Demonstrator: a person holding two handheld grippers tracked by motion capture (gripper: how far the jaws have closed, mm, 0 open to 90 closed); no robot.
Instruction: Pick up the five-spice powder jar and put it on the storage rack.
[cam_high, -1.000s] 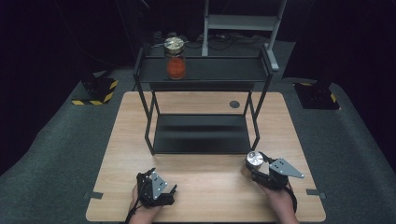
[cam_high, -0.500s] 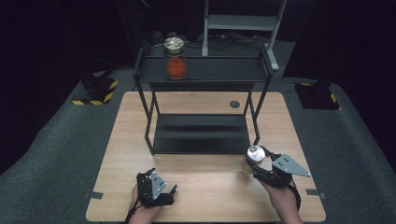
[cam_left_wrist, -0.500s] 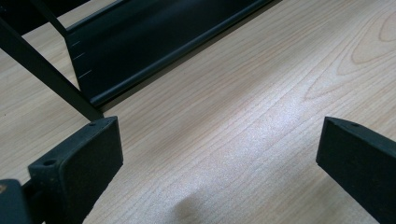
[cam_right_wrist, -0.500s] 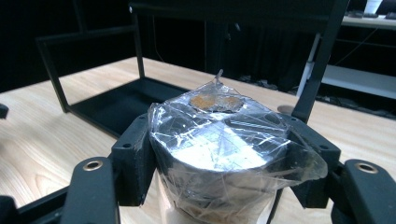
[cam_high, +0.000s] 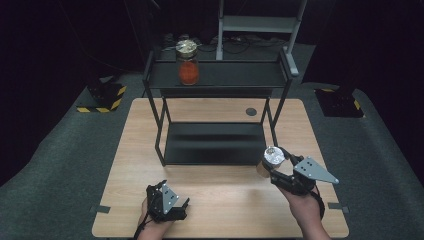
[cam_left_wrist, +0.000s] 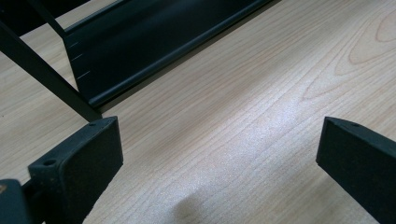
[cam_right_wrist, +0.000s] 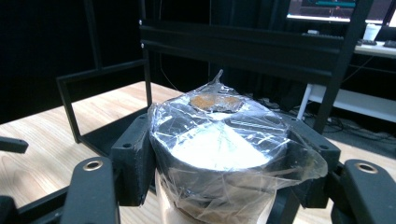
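Jar (cam_high: 270, 161): film-wrapped lid, pale contents, sitting clamped between right gripper (cam_high: 278, 165) jaws, pads pressing both sides below lid; hanging above table (cam_high: 225, 210), just in front of rack (cam_high: 215, 145) lower shelf, right end. Right gripper view: jar (cam_right_wrist: 218, 149) upright, wrap crinkling over lid. Left gripper (cam_high: 167, 202): resting low over table near front edge, jaws standing wide apart, holding nothing; bare wood lying between them. Second jar (cam_high: 188, 62), orange contents, standing on rack top shelf, left of centre.
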